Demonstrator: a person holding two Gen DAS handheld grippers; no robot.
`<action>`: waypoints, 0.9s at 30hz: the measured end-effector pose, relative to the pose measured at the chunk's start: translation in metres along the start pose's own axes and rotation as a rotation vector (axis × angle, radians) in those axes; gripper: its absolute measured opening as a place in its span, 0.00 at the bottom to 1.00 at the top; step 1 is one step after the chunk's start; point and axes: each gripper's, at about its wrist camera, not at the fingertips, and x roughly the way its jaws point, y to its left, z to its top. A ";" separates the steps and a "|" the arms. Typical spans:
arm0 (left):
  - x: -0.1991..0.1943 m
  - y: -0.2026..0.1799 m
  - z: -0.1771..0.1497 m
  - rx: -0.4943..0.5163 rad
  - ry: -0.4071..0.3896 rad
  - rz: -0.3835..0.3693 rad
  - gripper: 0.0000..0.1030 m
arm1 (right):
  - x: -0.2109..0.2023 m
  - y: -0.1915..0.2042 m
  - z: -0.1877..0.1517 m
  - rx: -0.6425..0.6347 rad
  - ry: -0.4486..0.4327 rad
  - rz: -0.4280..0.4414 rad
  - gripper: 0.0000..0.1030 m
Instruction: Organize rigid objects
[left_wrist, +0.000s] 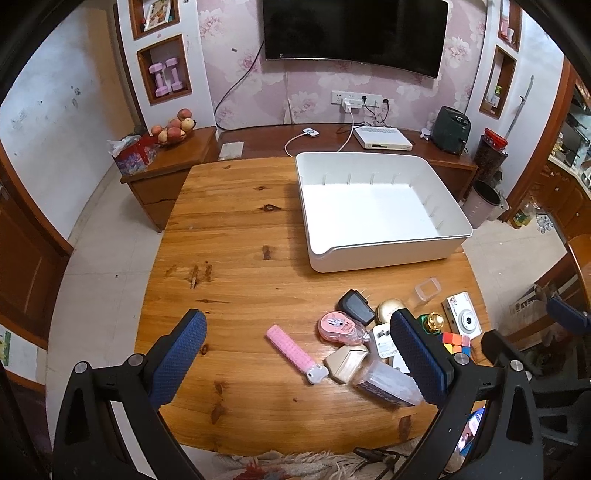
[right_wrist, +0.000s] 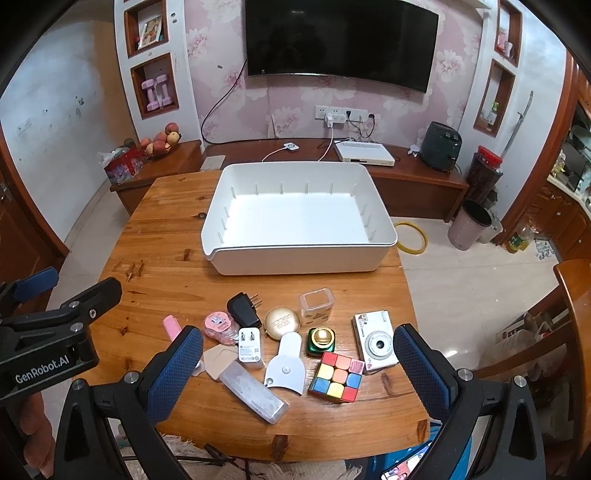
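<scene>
On the wooden table (right_wrist: 155, 266) a white storage bin (right_wrist: 299, 254) sits toward the far edge, its inside bare; in the left wrist view its right wall reaches the table's right edge. Between the bin's near wall and the clutter runs a strip of bare wood, and the table's whole left half lies open in the left wrist view.

Near the front edge the rigid objects crowd together: a black plug adapter (right_wrist: 242, 308), a pink correction tape dispenser (right_wrist: 220, 326), a white charger (right_wrist: 250, 349), a round gold compact (right_wrist: 282, 322), a clear small container (right_wrist: 316, 304), a green bell-topped ornament (right_wrist: 321, 341), a white scraper-shaped piece (right_wrist: 286, 365), a Rubik's cube (right_wrist: 337, 376), a white compact camera (right_wrist: 375, 342), a beige angular piece (right_wrist: 219, 360) and a frosted clear case (right_wrist: 255, 389). The pink comb-like stick (left_wrist: 293, 350) lies a little left of the heap, apart from it. The cube and the frosted case lie closest to the front edge; the camera lies nearest the right edge.

The left gripper (left_wrist: 295, 354) hangs above the near-left part of the table, jaws spread wide and holding nothing, its right finger (left_wrist: 419, 358) overlapping the charger in view. The right gripper (right_wrist: 295, 369) hovers over the heap, jaws likewise wide apart and empty, with the pile framed between its fingers.
</scene>
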 end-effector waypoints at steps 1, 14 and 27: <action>0.001 0.000 0.001 0.001 0.004 -0.004 0.97 | 0.001 0.001 0.000 -0.003 0.002 0.001 1.00; 0.008 0.002 0.014 0.006 0.030 -0.034 0.97 | -0.005 0.013 0.006 -0.018 0.005 -0.020 1.00; 0.000 0.002 0.018 0.008 0.007 -0.041 0.97 | -0.009 0.018 0.009 -0.036 0.014 -0.052 1.00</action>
